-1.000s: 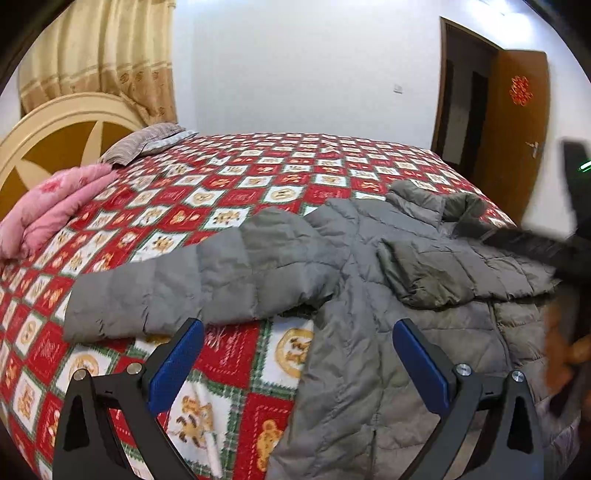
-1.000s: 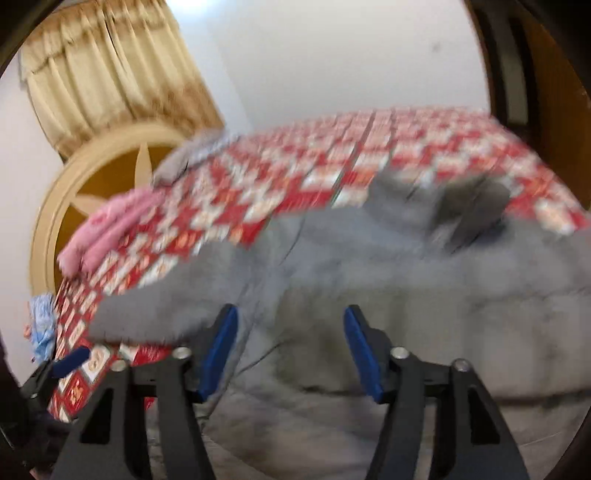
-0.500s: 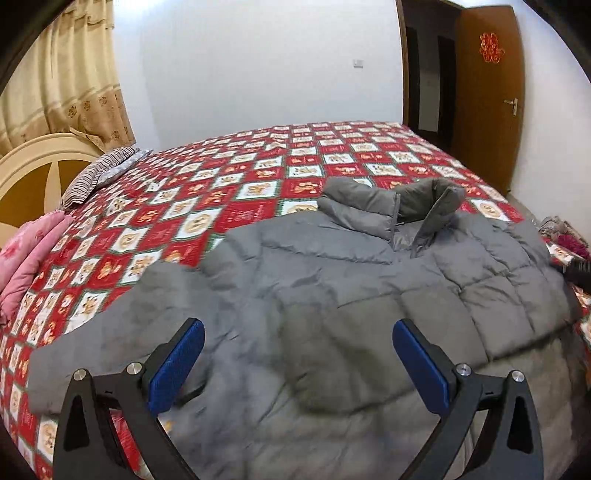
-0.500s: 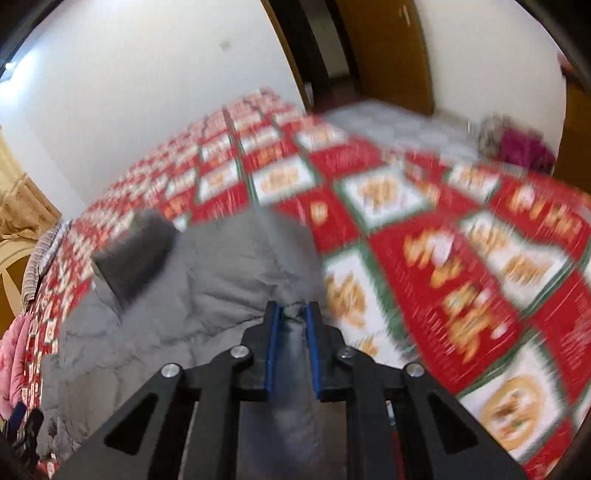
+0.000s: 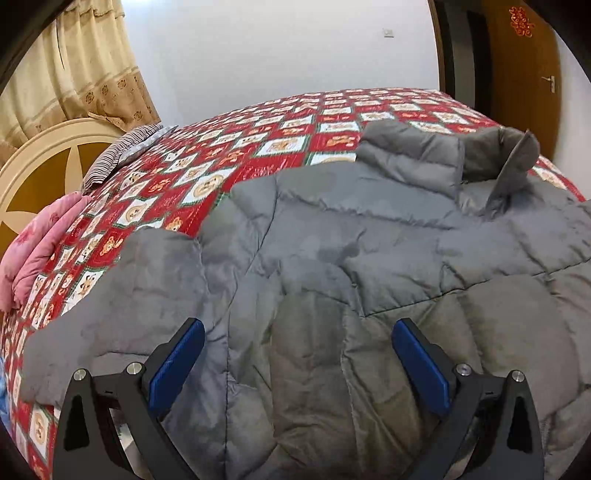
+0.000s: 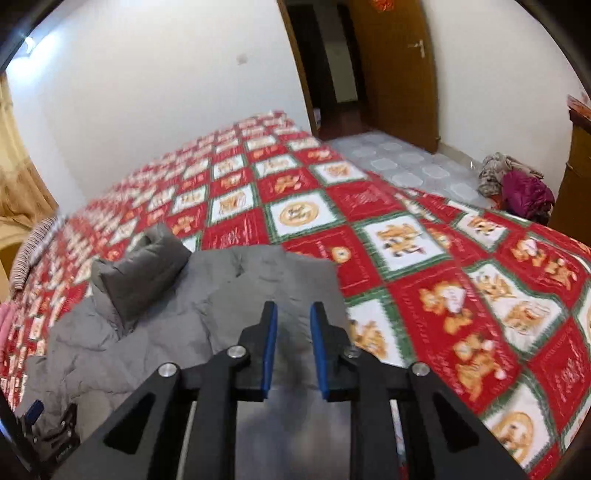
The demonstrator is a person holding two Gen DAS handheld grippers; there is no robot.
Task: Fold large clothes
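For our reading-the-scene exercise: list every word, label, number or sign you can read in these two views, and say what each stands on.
Red paper ornament on the wooden door: a decorative sign, too blurred to read.
Red squares of the patterned bedspread: faint character-like marks, too blurred to read.
Grey puffer jacket: no label visible.
Nothing else carries legible text.

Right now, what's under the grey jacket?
The red patterned bedspread shows all around the jacket and runs beneath it. Anything else under the padding is covered.
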